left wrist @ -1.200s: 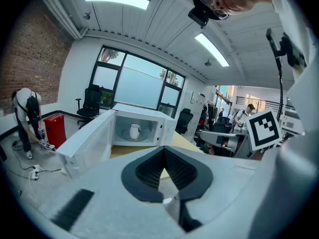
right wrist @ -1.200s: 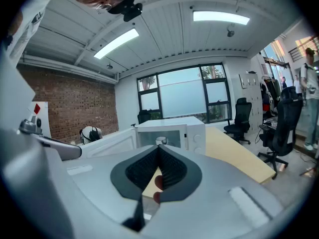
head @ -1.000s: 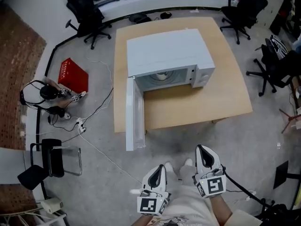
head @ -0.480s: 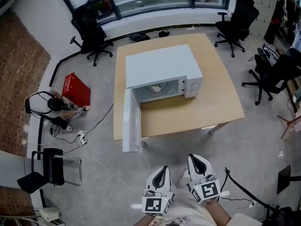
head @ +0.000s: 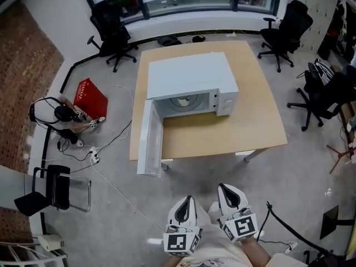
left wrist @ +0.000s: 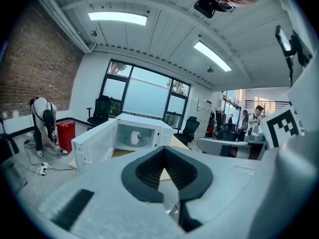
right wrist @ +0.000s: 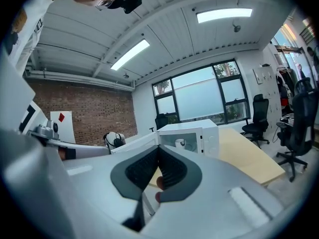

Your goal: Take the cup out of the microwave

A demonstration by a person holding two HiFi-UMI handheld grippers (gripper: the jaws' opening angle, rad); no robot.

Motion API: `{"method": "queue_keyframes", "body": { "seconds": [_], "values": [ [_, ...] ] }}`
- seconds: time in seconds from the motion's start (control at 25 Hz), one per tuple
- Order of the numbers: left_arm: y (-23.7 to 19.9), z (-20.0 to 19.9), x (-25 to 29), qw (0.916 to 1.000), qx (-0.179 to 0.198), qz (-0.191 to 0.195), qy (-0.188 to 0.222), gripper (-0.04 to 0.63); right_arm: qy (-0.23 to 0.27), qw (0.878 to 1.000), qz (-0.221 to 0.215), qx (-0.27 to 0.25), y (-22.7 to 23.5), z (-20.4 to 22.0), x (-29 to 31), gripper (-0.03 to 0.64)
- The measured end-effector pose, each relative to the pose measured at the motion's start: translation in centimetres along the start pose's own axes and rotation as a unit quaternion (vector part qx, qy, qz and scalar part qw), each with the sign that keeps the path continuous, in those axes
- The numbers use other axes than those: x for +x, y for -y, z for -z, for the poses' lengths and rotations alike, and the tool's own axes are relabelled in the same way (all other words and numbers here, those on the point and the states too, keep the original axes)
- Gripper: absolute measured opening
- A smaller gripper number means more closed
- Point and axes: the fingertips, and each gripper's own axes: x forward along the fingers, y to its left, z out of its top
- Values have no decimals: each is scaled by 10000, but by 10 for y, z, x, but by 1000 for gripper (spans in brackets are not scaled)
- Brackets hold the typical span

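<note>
A white microwave [head: 192,78] stands on a wooden table [head: 245,127] with its door [head: 149,139] swung wide open to the left. Inside it a white cup [left wrist: 134,138] stands upright on the turntable; the right gripper view also shows this cup [right wrist: 182,143], small and far off. My left gripper [head: 186,199] and right gripper [head: 224,188] hang low near my body, over the floor and well short of the table. Both are shut with nothing between the jaws, and both point toward the microwave [left wrist: 149,128].
Black office chairs [head: 114,32] ring the table, with more chairs [head: 322,96] at the right. A red box [head: 89,93], white cables [head: 103,152] and a folding chair [head: 55,188] lie on the floor at the left. A black cable [head: 283,227] runs by my right side.
The microwave and table now sit higher and smaller in the head view, and more of the room shows. Both grippers have slid slightly lower in the picture and stay shut.
</note>
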Motion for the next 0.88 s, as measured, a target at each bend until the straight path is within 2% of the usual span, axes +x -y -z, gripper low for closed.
{"method": "queue_keyframes", "body": {
  "seconds": [0.24,0.44,0.64,0.88],
  "values": [
    [-4,-10,14,10000,-8,-71,12,2,-99,9999,-27,130,8,0,14,6],
    [-34,-15,52,9999,-61,-78,-88,2,-149,9997,66,171,20,0,55,6],
    [-64,-36,99,9996,-88,166,-194,2,-164,9992,315,177,35,-13,108,6],
    [-98,-63,152,9980,63,579,-252,2,-124,9975,699,8,51,-24,169,6]
  ]
}}
